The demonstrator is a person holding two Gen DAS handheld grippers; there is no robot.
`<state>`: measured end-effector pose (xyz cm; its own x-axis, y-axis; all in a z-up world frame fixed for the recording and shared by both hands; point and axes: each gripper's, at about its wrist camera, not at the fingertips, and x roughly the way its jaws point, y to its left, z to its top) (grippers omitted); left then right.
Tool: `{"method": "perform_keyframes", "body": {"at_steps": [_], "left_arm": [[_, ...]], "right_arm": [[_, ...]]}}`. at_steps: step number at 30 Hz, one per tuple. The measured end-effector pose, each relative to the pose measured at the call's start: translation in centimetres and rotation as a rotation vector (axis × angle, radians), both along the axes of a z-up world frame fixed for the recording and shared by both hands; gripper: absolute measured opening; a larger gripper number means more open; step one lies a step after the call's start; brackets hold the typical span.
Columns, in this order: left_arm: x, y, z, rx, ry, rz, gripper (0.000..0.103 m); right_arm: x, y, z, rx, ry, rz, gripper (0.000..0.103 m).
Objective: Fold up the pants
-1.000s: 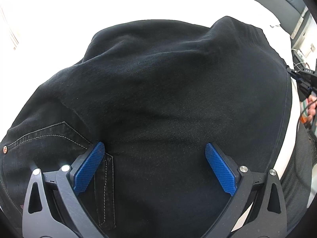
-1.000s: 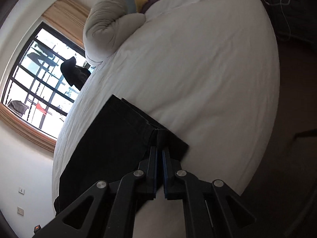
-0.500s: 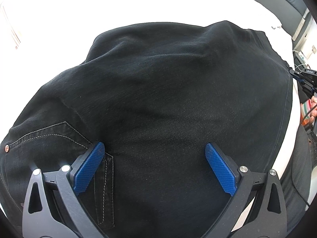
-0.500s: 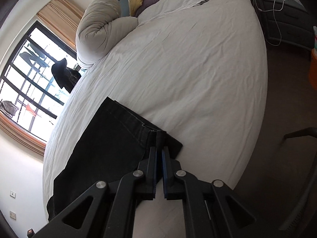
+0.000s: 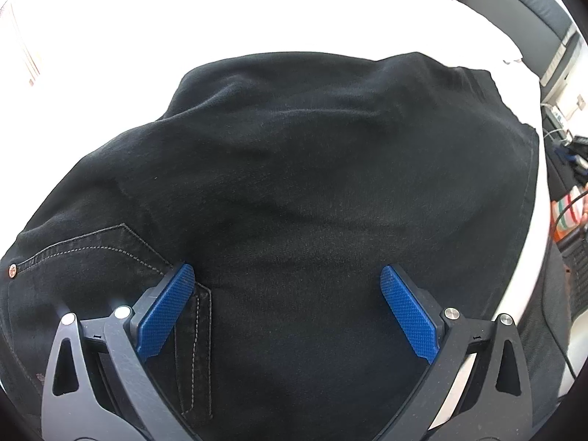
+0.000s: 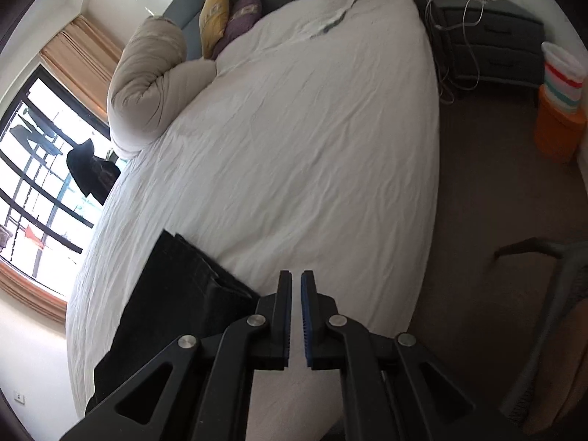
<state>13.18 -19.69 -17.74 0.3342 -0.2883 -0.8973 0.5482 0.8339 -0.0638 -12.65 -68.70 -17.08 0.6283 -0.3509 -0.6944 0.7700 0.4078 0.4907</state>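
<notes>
The black pants (image 5: 294,191) lie folded on the white bed (image 5: 257,11), filling most of the left wrist view. A stitched pocket and a copper rivet show at the left. My left gripper (image 5: 286,294) is open wide, its blue pads just above the cloth, holding nothing. In the right wrist view the pants (image 6: 172,294) lie at the bed's near left, their hem end flat on the sheet. My right gripper (image 6: 296,286) hovers over the bed (image 6: 312,147) to the right of the hem, jaws a narrow slit apart with nothing between them.
A rolled beige duvet (image 6: 147,84) and two cushions (image 6: 228,18) sit at the bed's head. A grey nightstand (image 6: 488,44) with cables, a striped bin (image 6: 562,77) and an orange container (image 6: 555,132) stand on the right. A chair (image 6: 551,294) is near right. A window (image 6: 33,169) is left.
My right gripper has let go of the pants hem, which now lies flat, and has pulled back to the right. The raised fold in the left view has settled. My left gripper stays open.
</notes>
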Motion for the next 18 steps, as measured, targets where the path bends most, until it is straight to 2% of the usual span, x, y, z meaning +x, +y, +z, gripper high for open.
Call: {"method": "perform_keyframes", "body": {"at_steps": [2, 3, 5, 6, 9, 10, 12, 13, 15, 17, 18], "left_arm": [[-0.2, 0.6, 1.0, -0.036, -0.017, 0.018, 0.103], [-0.2, 1.0, 1.5, -0.057, -0.033, 0.034, 0.103], [0.2, 1.6, 2.5, -0.095, -0.046, 0.062, 0.103], [0.4, 1.9, 2.9, -0.117, -0.051, 0.069, 0.103], [1.3, 2.3, 3.9, -0.134, -0.07, 0.058, 0.103], [1.7, 2.3, 4.3, -0.147, -0.072, 0.048, 0.103], [2.8, 2.3, 5.1, -0.18, -0.078, 0.011, 0.103], [3.4, 2.0, 5.2, -0.189, -0.074, -0.012, 0.103], [5.3, 1.1, 4.8, -0.187, -0.043, -0.052, 0.103], [7.8, 0.1, 3.3, -0.164, 0.009, -0.064, 0.102], [9.2, -0.2, 2.5, -0.151, 0.03, -0.054, 0.102]], "right_arm": [[1.2, 1.4, 3.5, -0.104, -0.018, 0.088, 0.009], [2.8, 2.4, 4.9, -0.103, -0.063, 0.183, 0.009], [7.5, 5.5, 6.3, -0.003, -0.178, 0.439, 0.01], [10.3, 7.8, 6.5, 0.047, -0.199, 0.572, 0.01], [18.5, 17.2, 5.7, 0.107, -0.174, 0.964, 0.014], [20.4, 19.7, 4.8, 0.114, -0.15, 1.034, 0.014], [23.4, 22.2, 1.8, 0.19, -0.089, 1.09, 0.015], [24.5, 22.4, 0.1, 0.234, -0.052, 1.081, 0.015], [25.3, 21.8, -2.7, 0.24, 0.037, 1.025, 0.013], [25.3, 19.5, -4.4, 0.272, 0.016, 0.961, 0.0], [24.9, 18.1, -4.9, 0.293, -0.006, 0.916, 0.0]]}}
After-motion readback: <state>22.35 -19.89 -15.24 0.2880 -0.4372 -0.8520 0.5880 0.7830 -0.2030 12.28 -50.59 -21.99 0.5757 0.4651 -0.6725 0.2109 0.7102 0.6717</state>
